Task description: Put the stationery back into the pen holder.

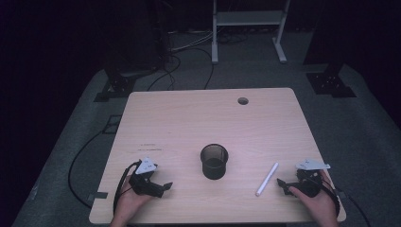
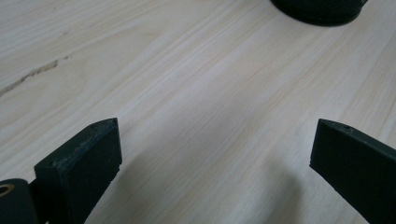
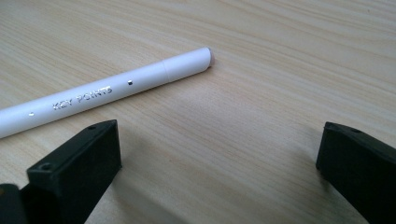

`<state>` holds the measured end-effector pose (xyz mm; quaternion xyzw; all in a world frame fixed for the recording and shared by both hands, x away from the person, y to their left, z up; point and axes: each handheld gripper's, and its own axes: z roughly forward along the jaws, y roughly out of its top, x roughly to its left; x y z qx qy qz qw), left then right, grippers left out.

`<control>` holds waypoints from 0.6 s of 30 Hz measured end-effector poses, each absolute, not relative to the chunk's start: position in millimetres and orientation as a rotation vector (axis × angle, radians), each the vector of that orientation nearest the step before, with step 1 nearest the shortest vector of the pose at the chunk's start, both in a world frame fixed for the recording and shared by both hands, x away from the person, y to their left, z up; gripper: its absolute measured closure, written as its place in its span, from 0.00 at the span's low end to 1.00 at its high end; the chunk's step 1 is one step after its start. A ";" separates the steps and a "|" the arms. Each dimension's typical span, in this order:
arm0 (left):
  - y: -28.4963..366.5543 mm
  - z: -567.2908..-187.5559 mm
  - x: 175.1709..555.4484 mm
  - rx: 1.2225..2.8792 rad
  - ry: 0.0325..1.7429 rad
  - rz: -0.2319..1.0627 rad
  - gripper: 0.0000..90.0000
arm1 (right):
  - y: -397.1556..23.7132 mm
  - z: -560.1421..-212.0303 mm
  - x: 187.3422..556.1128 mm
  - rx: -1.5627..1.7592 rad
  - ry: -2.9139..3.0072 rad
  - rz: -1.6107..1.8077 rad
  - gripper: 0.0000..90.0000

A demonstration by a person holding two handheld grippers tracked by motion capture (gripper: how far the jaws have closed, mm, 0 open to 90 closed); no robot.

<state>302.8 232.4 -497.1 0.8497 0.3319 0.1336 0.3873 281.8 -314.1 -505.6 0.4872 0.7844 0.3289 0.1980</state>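
Two hand-held grippers rest low over a pale wooden table (image 1: 189, 113), one at each near corner. A white pen (image 1: 267, 179) printed "KEY POINTS" in silver capitals lies flat just beside the right gripper (image 1: 283, 185), whose jaws stand wide apart with bare wood between them, the pen just ahead of its tips. The left gripper (image 1: 166, 187), its jaws likewise spread and empty, points toward a black mesh cup (image 1: 214, 161) standing upright mid-table, between the two hands.
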 end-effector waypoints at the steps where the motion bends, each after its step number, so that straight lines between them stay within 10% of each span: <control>1: 232.4 -497.1 302.8 2.162 0.845 0.340 0.01 | -314.1 -505.6 281.8 1.363 2.195 0.920 0.00; 18: 248.7 -499.9 302.6 2.200 0.897 0.401 0.01 | -313.9 -505.2 280.7 1.355 2.194 0.930 0.02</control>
